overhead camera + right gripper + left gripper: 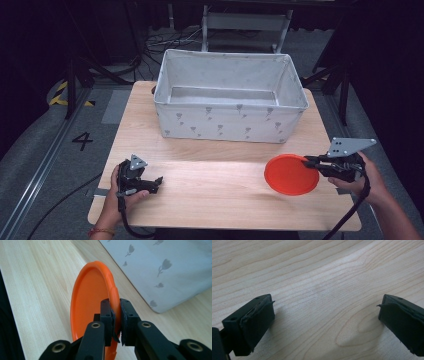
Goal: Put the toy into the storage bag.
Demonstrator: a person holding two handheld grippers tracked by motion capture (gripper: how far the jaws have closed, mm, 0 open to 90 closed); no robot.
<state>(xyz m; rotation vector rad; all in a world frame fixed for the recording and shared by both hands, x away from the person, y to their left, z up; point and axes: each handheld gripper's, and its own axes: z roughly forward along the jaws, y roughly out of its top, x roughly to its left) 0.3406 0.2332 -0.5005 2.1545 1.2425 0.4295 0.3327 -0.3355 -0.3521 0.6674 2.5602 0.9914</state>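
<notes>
Nearest the lens in the right gripper view, the right gripper (117, 315) was clenched on the rim of the orange plate (90, 300), its jaws covering the pinched stretch of rim and the plate's near end cut off behind the black linkage. In the high view that plate (290, 175) lay near the table's (210, 195) right edge, just in front of the grey fabric box (227, 122) that stood along the far edge. The left gripper (325, 312) was released, jaws spread wide over bare wood by the near left corner, each jaw cut off by the frame.
</notes>
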